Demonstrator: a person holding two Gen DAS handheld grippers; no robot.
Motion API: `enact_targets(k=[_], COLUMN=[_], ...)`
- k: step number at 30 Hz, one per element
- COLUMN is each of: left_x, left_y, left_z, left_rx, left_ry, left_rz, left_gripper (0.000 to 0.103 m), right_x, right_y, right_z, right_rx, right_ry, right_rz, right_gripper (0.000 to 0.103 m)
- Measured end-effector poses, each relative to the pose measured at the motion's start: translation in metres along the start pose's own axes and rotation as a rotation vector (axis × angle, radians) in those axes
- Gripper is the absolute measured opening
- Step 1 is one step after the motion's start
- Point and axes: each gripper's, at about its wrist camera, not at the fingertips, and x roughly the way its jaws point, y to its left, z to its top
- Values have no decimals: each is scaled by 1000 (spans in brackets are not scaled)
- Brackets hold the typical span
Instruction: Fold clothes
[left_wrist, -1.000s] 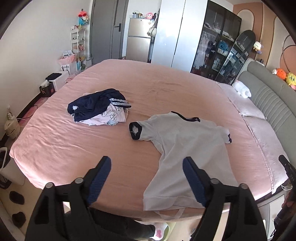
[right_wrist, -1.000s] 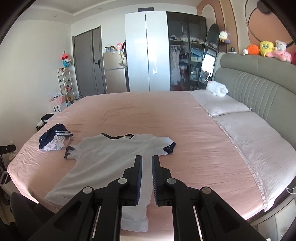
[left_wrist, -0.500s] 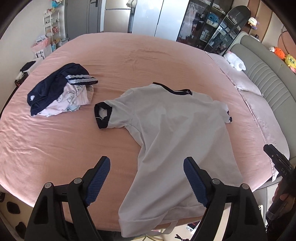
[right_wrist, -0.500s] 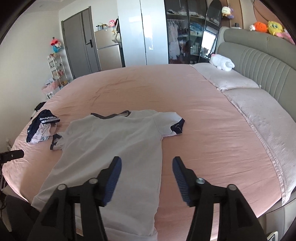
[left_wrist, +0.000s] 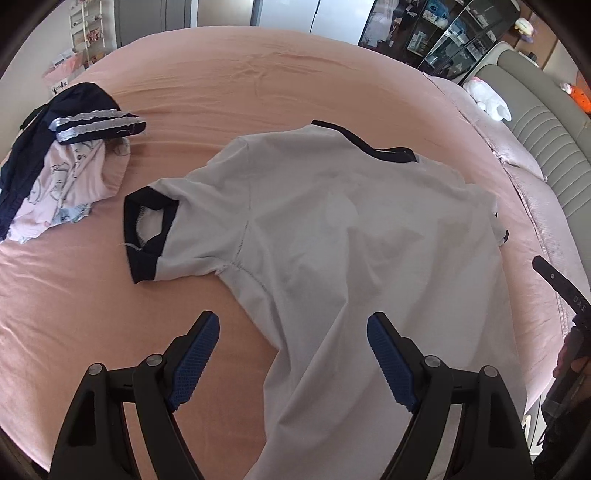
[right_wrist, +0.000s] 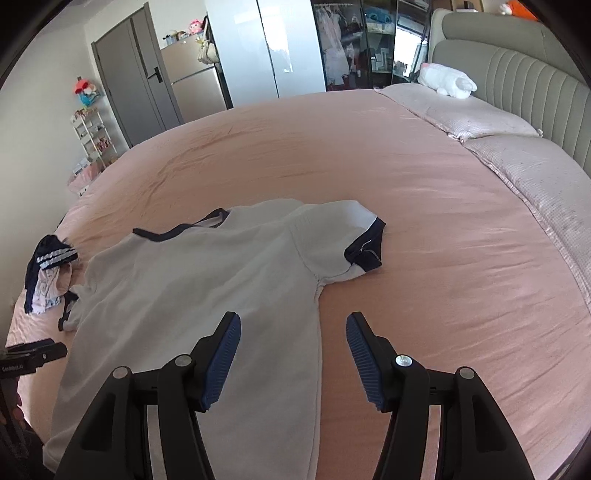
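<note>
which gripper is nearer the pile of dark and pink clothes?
Left. The left gripper hangs over the white t-shirt's edge on the pile's side; the right gripper is over the shirt's opposite edge, with the whole shirt between it and the pile.

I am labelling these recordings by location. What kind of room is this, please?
Most likely a home bedroom: a large bed with a pink sheet and padded headboard, a glass-door wardrobe with clothes hanging inside, and a white T-shirt spread out for folding.

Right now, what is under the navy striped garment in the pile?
Under the navy striped garment lies a pale pink printed garment, partly showing. Whatever lies beneath that on the pink sheet is covered.
</note>
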Motion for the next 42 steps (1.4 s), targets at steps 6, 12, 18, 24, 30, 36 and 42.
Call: enact_targets(k=[6,12,18,24,30,36,42], left_x=[37,47,28,-5,-2,17,36], left_y=[-14,-17,-8,13,97,121,107], left_z=[-5,-18,-18,1,-5,-27,-20], left_rx=[63,96,34,-58,-575,-888,-939], left_ry=[53,42,-8,-115,-142,-145,-137], left_rz=[33,60,26,15,-160,-428,-446], left_gripper=[86,88,88,88,88,89,90], right_x=[54,93,118,136,139,143,143], right_y=[-45,-69,-71,-70,-73,-76,-78], right_z=[25,23,32,39,32,31,31], right_rx=[199,389,445,533,577,617,639], right_ry=[52,117,94,96,64,51,62], right_rz=[68,201,286,349,395,436,450], right_gripper=[59,60,60,60,60,61,63])
